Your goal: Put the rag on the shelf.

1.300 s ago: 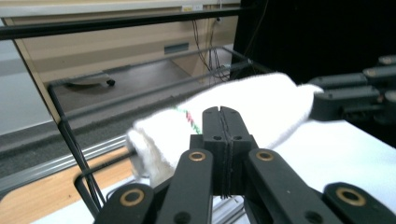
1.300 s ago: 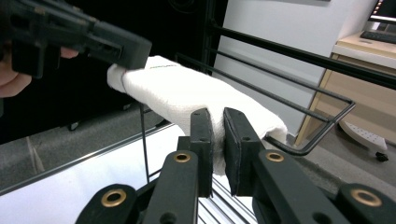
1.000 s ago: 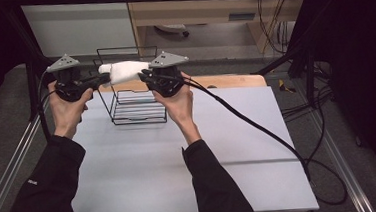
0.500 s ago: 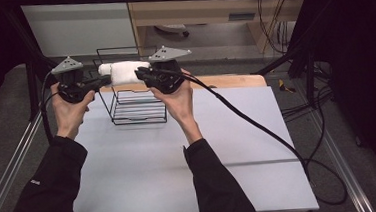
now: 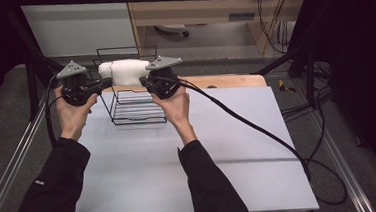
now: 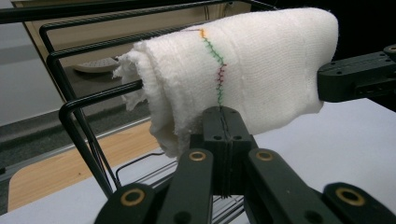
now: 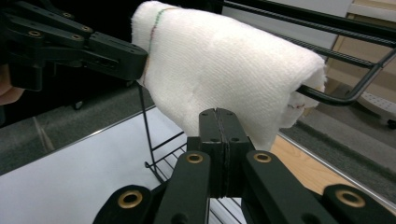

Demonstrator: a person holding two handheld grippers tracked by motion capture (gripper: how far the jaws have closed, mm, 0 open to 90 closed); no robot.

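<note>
Both grippers, left (image 5: pixel 105 83) and right (image 5: pixel 143 81), pinch the white cloth (image 5: pixel 121 72) with closed fingers above the wire basket (image 5: pixel 135 109), its floor bare.

White table (image 5: pixel 229 148) with a wood strip (image 5: pixel 224 81) at its far edge. Grey floor (image 5: pixel 6 118) on both sides, aluminium rails (image 5: pixel 8 173) along the table. Wooden desk (image 5: pixel 194 10) and white panel (image 5: pixel 78 28) behind. Cables (image 5: pixel 320 96) on floor at right. Dark surroundings.
</note>
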